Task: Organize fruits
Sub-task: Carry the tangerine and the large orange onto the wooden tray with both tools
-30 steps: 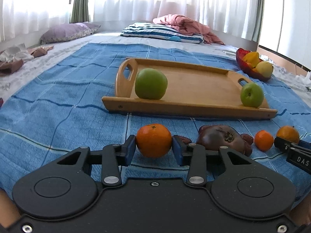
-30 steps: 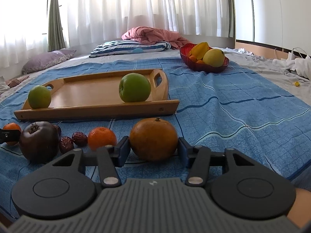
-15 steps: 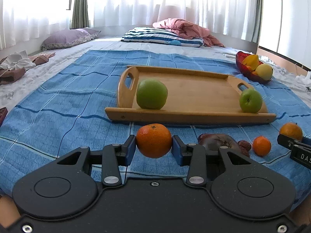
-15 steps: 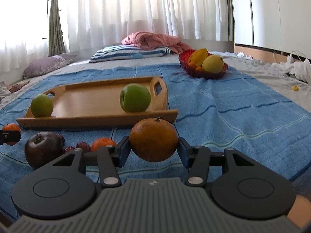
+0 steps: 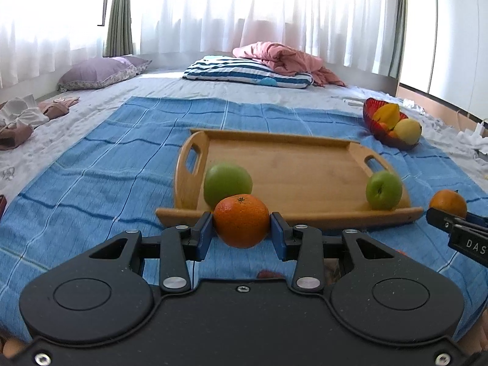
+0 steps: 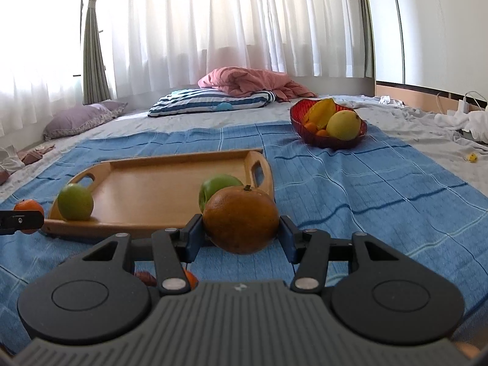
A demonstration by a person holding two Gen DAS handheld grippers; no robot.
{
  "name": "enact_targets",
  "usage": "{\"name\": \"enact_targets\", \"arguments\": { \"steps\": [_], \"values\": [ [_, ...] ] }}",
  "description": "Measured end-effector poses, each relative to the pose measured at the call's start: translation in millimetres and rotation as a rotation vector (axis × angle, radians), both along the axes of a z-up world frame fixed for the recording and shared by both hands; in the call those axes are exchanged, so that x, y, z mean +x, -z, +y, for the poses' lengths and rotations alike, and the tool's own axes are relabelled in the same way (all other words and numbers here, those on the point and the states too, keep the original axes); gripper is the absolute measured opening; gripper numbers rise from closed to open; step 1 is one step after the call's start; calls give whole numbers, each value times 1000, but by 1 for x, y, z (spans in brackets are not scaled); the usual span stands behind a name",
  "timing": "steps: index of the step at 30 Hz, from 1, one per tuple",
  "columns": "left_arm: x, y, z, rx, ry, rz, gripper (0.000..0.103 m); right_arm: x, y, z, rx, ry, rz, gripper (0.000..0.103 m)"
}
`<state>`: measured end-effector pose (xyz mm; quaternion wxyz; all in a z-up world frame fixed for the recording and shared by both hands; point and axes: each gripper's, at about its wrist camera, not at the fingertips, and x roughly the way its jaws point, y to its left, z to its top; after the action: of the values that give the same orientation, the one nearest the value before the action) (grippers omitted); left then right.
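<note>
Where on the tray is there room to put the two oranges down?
The wooden tray is bare across its middle and back, between the two green apples. Its front corners are crowded: one apple sits in each. The left tongs hold a bright orange; the right tongs hold a darker orange.

Ahead I see a striped pillow [image 5: 248, 72] under a pink blanket [image 5: 282, 58] — purple pillow [image 5: 100, 71] left, white curtains [image 6: 231, 27] behind.
</note>
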<state>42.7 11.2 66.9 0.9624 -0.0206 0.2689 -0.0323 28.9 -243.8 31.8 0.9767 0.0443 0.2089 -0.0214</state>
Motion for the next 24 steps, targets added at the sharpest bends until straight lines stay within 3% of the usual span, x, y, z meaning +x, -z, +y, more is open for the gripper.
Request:
{"name": "enact_targets", "arguments": {
  "steps": [10,24],
  "values": [
    [34,-26,1,-27,27,5,38,26,-21,-2,8,-29,15,56],
    [103,-51,21,-125,46,109,38,98,-56,-14,53,-69,99,55]
  ]
}}
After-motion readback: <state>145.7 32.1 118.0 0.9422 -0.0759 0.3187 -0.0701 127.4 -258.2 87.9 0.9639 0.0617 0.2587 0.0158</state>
